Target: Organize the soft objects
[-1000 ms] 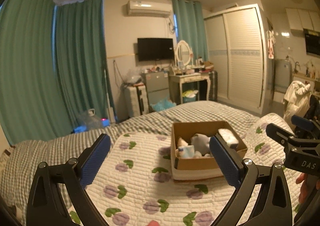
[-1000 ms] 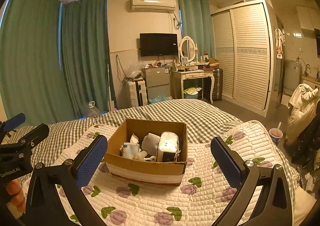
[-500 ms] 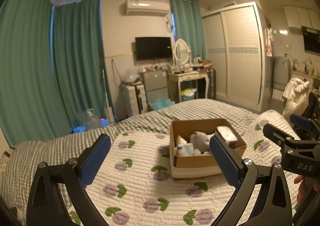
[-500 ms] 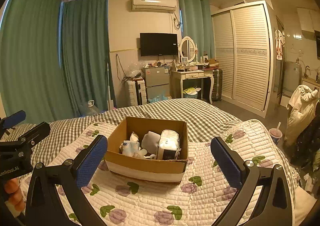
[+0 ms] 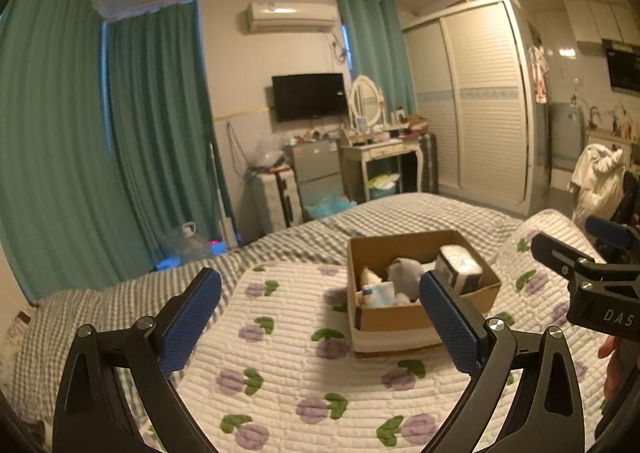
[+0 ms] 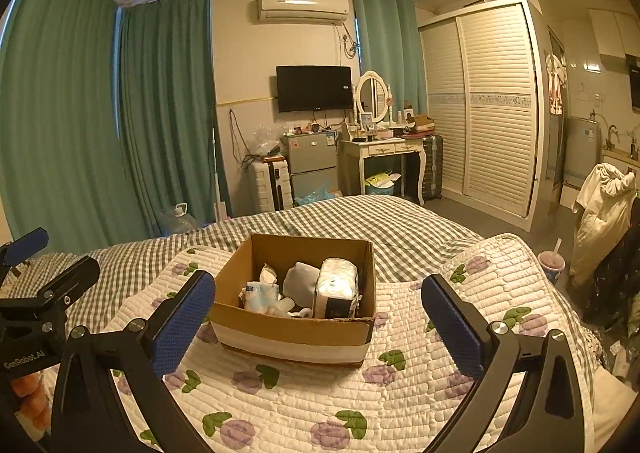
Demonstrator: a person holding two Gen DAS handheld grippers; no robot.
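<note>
While a corrugated cardboard box [image 6: 294,327] sits on the quilted, flower-printed bedspread [image 6: 400,405], plastic-wrapped tissue pack [image 6: 336,287] and grey plush [image 6: 300,283] inside, left gripper [image 5: 320,325] spread wide, empty, right gripper [image 6: 318,327] likewise wide, touching nothing, blue textured pads [image 6: 180,323]

Cardboard box [image 6: 294,327]: brown, with a white band along its base. Quilt [image 6: 312,405]: white, printed with purple flowers and green leaves. Bedsheet [image 6: 360,219]: grey-and-white check. Curtains [image 6: 164,109]: teal green. Both tools: black frames, blue textured pads [image 5: 448,319] [image 6: 182,317]. Wardrobe [image 6: 492,105]: white, slatted.
</note>
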